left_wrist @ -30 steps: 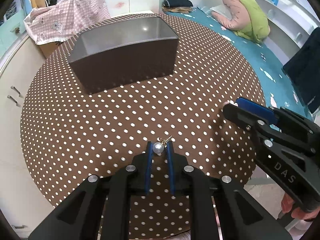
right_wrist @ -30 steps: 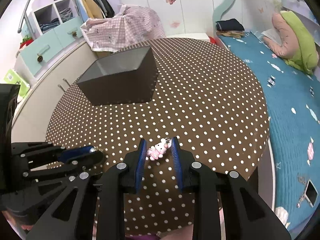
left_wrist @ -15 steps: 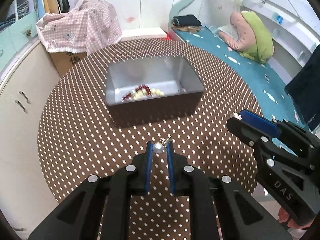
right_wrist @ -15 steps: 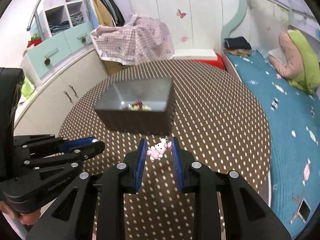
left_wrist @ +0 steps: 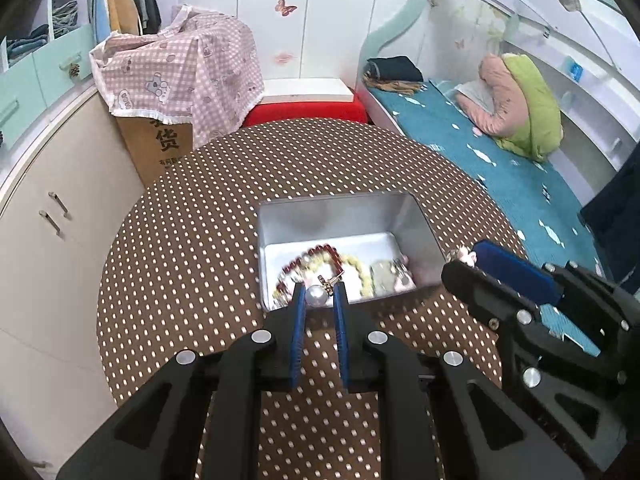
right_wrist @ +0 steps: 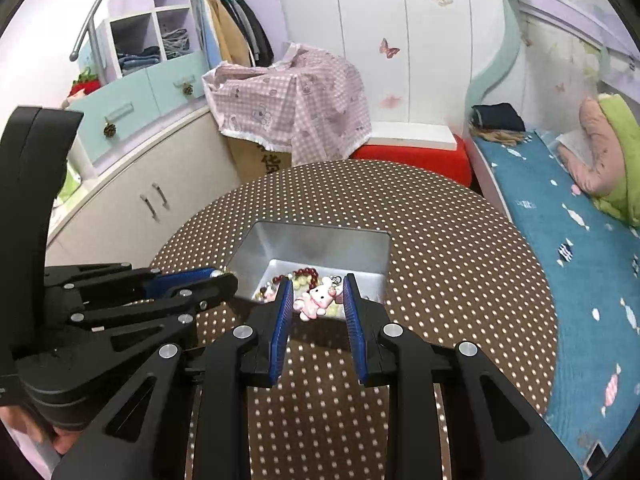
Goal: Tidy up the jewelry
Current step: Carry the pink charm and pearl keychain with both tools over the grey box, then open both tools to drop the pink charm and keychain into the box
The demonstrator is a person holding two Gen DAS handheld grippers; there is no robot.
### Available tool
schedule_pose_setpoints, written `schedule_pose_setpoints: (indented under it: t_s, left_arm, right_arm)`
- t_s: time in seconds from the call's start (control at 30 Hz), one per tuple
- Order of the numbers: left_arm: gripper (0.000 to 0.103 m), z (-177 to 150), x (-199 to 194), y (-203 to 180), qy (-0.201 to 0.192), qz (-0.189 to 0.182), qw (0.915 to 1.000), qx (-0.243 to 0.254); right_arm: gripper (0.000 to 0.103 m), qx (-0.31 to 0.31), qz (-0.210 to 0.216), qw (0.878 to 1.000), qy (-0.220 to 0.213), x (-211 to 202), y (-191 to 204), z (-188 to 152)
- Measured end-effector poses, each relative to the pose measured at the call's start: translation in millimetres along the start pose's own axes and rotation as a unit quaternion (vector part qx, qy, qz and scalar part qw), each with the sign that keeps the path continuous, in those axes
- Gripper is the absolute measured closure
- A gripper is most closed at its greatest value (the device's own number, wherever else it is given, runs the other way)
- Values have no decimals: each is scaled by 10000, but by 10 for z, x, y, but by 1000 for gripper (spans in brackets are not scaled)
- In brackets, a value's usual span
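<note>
The left tongs (left_wrist: 318, 300) are closed on a round white pearl earring with a gold fitting (left_wrist: 316, 295); the gold fitting projects from the pearl toward the far right. The right tongs (right_wrist: 316, 300) are closed on a small pink-and-white bunny charm (right_wrist: 316, 301), which lies across the gap with its head toward the right pad and its metal ring at the far right. In the left wrist view this charm is almost hidden behind the right tongs' finger (left_wrist: 516, 272).

Both items are held above the near edge of the open rectangular silver metal box (left_wrist: 424, 224). The box stands on the round brown tabletop with white polka dots (left_wrist: 180, 248), its long axis running left to right. Its near wall is hidden from both cameras. Inside lies a string of dark red and pale yellow beads (left_wrist: 320, 258), blurred and partly covered by the tongs; further items at the right end of the box floor cannot be identified.

The tabletop around the box is bare to its rim. A blue bed (left_wrist: 500, 168) lies past the right rim, and cream cabinets (left_wrist: 60, 240) past the left.
</note>
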State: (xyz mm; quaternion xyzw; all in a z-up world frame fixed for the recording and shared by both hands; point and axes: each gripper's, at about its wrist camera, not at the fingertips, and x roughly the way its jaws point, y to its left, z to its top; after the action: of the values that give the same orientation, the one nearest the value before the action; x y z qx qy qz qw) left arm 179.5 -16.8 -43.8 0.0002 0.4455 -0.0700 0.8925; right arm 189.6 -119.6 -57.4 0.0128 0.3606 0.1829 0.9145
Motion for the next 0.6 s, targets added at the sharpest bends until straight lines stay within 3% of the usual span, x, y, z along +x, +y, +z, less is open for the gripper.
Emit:
schedule_pose_setpoints:
  t_s: [0.33, 0.47, 0.6]
  left_arm:
    - [90, 195, 316, 161, 159, 153, 9997, -132]
    - [87, 218, 361, 206, 189, 181, 9995, -149]
    - [56, 230, 368, 278, 176, 320, 9989, -290]
  right_arm:
    - [76, -83, 70, 9996, 248, 417, 49, 147]
    - [71, -14, 89, 9995, 296, 475, 11, 153]
    - [48, 106, -147, 9997, 191, 440, -74, 154]
